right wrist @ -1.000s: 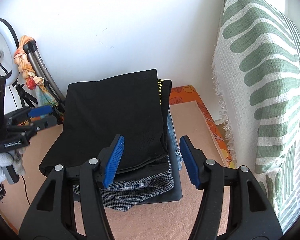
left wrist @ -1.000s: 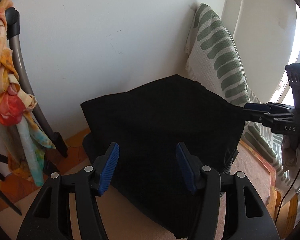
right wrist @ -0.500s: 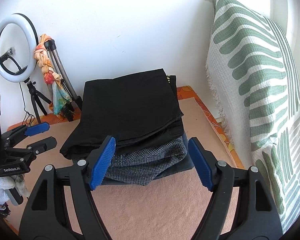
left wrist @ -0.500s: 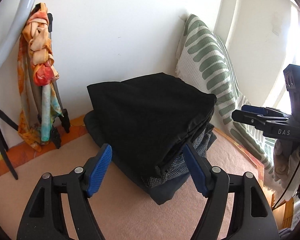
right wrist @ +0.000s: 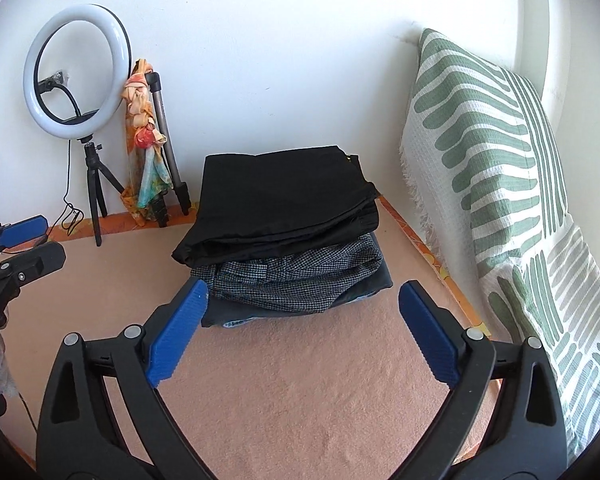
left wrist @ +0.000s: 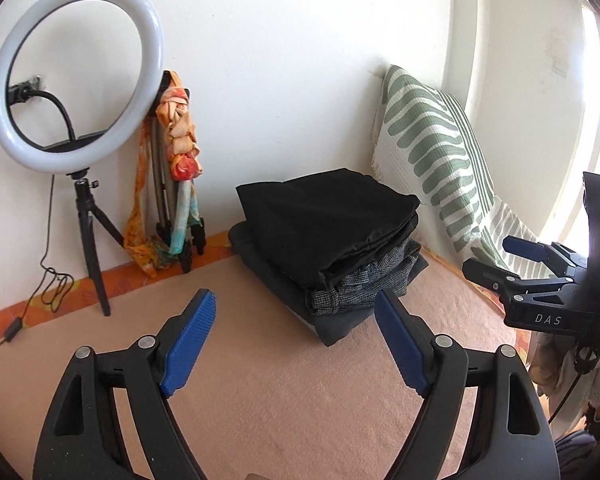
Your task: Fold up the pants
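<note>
Left wrist view: the left gripper [left wrist: 292,320] hovers over a peach-coloured mat [left wrist: 260,400], its blue-padded jaws opening wide with nothing between them. Beyond it, folded black pants [left wrist: 324,216] lie on top of a stack of folded clothes [left wrist: 360,292] at the far end of the mat, near a white wall. A green-and-white patterned cushion [left wrist: 432,148] leans to the right of the stack. A ring light [left wrist: 4,80] on a tripod stands far left, a colourful scarf [left wrist: 180,136] beside it. Right wrist view: the right gripper [right wrist: 302,320] is likewise opening and empty, just short of the stack.
</note>
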Demonstrator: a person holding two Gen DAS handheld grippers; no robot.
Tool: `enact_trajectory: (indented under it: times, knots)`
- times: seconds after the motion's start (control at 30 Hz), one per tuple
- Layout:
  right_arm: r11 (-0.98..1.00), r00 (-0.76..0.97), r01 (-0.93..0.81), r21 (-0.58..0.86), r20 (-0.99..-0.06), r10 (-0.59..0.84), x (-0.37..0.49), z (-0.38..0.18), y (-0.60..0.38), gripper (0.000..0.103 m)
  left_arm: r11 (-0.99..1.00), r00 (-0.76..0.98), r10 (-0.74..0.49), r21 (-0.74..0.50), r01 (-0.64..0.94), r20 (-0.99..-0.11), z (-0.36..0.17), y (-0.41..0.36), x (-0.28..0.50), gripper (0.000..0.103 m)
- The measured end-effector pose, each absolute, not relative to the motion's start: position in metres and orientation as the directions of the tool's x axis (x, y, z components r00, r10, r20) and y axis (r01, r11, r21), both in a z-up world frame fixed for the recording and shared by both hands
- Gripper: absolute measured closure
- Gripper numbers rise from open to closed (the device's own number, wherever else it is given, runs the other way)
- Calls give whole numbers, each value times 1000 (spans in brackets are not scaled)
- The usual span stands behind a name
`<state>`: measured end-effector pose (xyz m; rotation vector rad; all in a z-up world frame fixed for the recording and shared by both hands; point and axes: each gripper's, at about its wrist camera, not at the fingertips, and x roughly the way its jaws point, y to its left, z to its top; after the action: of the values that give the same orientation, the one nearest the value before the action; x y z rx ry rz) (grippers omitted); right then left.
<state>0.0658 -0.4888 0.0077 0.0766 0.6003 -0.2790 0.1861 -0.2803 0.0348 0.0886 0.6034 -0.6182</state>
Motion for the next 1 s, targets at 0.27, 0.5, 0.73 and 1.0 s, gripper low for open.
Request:
enact_trajectory:
  times: [0.27,0.5,0.73,1.0]
  knots:
    - [958,807,288,9,-541,-238,45,1,-461,5,854,682,-475,-104,511,-556,31,-242,159,16]
    - [953,812,304,8,-525,-254,40,-10,-453,1,873,702,-447,-98,478,-554,19,-222,150,3]
    - [951,807,308,8,-533,-256,39,-25,-452,0,894,741,-382,-19,447,-552,21,-228,147,1]
    - [951,811,310,10,-525,-259,35,-27,-452,0,878,734,-395,9,479,-553,22,-237,131,1]
